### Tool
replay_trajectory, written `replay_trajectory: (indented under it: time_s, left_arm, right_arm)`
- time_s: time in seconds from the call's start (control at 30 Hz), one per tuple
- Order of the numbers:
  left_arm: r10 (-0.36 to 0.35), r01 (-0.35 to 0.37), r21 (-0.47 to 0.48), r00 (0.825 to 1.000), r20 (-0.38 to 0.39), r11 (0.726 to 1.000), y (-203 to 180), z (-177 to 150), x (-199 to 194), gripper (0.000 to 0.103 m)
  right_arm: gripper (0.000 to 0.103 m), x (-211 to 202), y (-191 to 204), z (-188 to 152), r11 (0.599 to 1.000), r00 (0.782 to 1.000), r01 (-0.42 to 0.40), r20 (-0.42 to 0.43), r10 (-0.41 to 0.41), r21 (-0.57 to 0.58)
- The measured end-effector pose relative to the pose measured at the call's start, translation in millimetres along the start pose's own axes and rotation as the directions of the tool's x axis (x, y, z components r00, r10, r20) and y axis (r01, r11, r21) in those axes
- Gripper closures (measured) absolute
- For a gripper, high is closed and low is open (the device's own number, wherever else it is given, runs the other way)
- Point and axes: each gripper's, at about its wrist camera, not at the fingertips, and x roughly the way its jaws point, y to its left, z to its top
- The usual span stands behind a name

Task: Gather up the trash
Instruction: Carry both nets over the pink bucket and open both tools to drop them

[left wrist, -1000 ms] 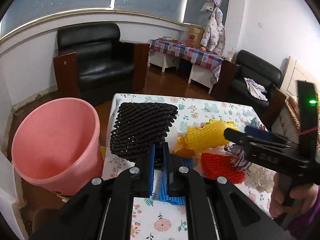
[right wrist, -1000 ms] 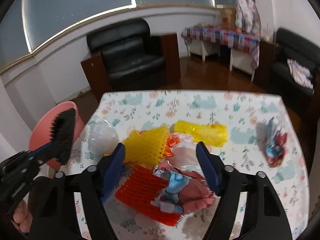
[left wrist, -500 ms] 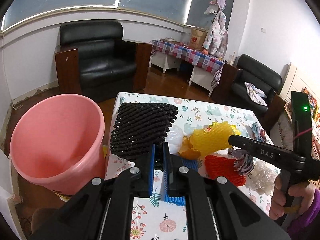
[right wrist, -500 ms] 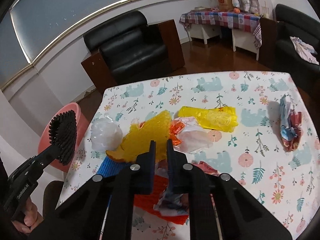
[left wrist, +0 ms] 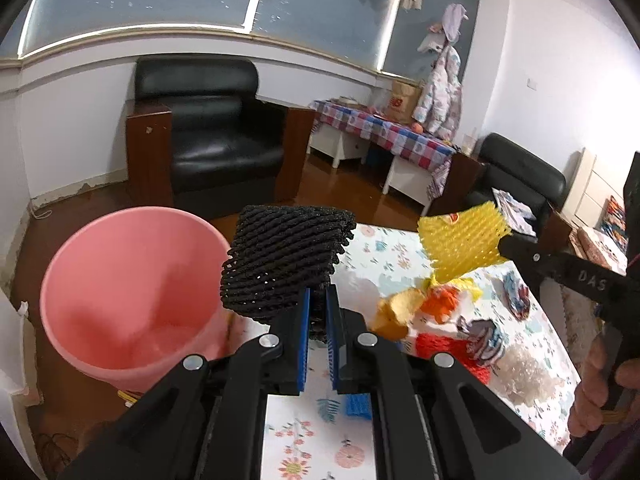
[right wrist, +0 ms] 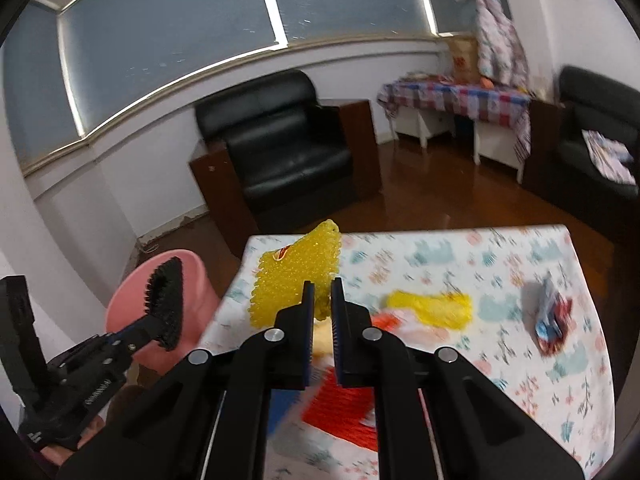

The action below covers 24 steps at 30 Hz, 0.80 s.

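I'm looking over the surface, covered in a white cloth printed with flowers and animals. Lying on it, a flat yellow foam net near the middle, a crumpled red and blue wrapper well apart toward the right edge. Closer to me there's an orange-red foam net, an orange scrap just beyond it, and a bit of blue foam at the near edge. A clear, bubbly plastic wad sits on the right. The pink bucket stands on the wooden floor beside the surface.
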Motion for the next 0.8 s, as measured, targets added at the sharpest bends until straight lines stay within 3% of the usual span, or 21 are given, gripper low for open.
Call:
replay_trajectory:
  time_s: [0.37,0.6,0.8]
  left_arm:
    - [0.153,-0.15,-0.088,0.988,0.033,0.985,69.0,18.8,-12.1,0.096]
    - [0.233,-0.232,-0.147,0.972,-0.014,0.962,116.6,13.8,-3.7,0.096]
    - [0.26,-0.266,-0.163,0.964,-0.056,0.95,139.7,4.7,10.0,0.096]
  right_arm:
    - [0.095,37.0,98.2,20.9,0.975,0.995,-0.103,-0.004,0.104,-0.195]
    - [0.095,69.9,152.1,17.2,0.946,0.992,-0.124,-0.045,0.116,-0.298]
    - [0.095,91.3,182.5,7.9,0.921,0.991,-0.13,-0.08,0.108,-0.368]
